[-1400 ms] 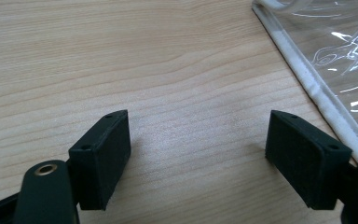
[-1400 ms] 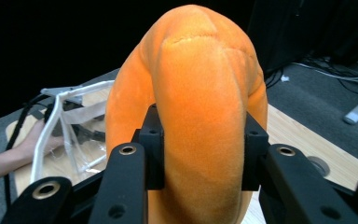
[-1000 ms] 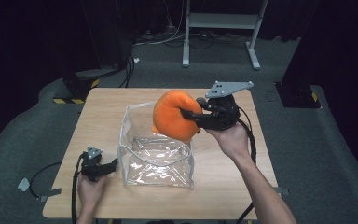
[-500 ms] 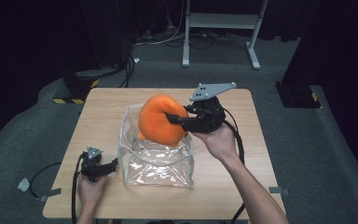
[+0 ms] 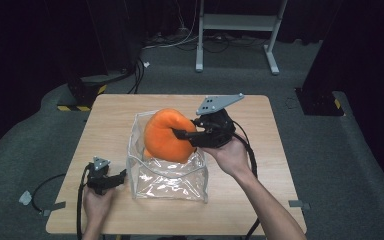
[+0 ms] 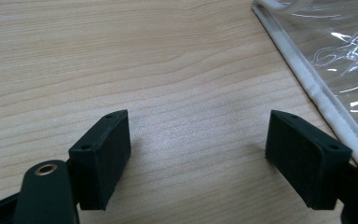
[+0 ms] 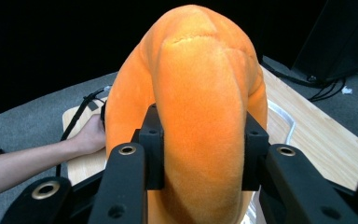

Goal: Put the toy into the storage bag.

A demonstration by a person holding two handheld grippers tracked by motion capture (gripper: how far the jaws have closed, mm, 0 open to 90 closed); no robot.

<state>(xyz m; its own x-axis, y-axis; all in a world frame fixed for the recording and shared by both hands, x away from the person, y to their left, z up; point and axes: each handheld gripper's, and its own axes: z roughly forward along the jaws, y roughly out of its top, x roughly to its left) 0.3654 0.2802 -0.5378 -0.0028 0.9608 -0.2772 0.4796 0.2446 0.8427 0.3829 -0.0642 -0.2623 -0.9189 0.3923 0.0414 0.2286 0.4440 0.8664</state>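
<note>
My right gripper (image 5: 177,134) is shut on a soft orange plush ring (image 5: 166,136), squeezing its band between the pads (image 7: 153,149). It holds the plush (image 7: 200,93) over the open top of a clear plastic bag (image 5: 167,172) in the middle of the wooden table (image 5: 260,150), with the plush's lower part dipping into the opening. My left gripper (image 5: 122,175) rests on the table at the bag's left side. Its jaws stand open over bare wood (image 6: 198,154) with nothing between them, and the bag's white seam (image 6: 317,88) runs just to their right.
A grey metal stand (image 5: 237,30) and loose cables (image 5: 180,42) lie on the carpet beyond the table's far edge. Black equipment with yellow-striped feet (image 5: 80,95) sits at the back left. A cable (image 5: 45,185) trails off the table's left front.
My right gripper has carried the orange plush leftward and slightly down, from the bag's far right corner to above its opening. The left gripper has stayed put.
</note>
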